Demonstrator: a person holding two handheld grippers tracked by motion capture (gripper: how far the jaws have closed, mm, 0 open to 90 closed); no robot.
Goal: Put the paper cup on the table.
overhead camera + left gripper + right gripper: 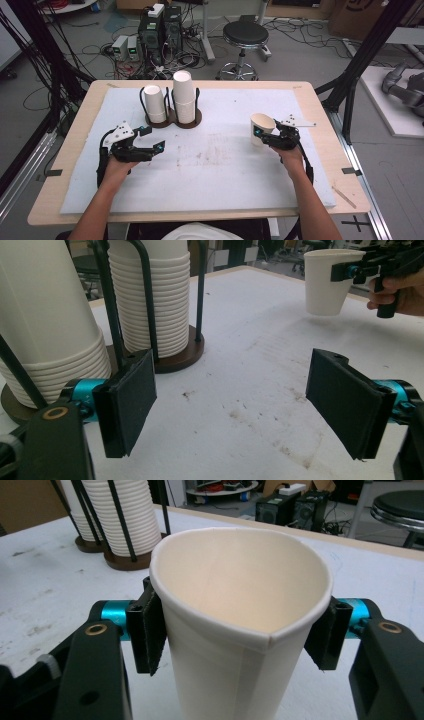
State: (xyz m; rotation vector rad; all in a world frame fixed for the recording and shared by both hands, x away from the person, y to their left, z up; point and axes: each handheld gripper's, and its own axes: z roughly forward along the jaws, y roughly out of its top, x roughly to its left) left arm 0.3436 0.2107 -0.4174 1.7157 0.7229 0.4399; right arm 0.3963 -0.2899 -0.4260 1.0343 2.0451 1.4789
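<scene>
My right gripper (pixel 266 136) is shut on a white paper cup (pixel 261 127) at the right side of the table. The cup (pixel 240 595) is upright, mouth up, and its rim is squeezed into a teardrop between the two pads (pixel 150 630). In the left gripper view the cup (pixel 325 282) hangs just over the white mat. My left gripper (pixel 154 138) stands open at the left with nothing between its jaws (pixel 235 405). Just beyond it, a dark holder (pixel 172 121) keeps two stacks of upside-down cups (pixel 183 97) inside wire posts.
A white mat (pixel 215 170) with faint stains covers most of the wooden table (pixel 325 165). Behind the table are a black stool (pixel 245 36), computer boxes (pixel 160 30) and loose cables on the floor. Black frame posts stand at both sides.
</scene>
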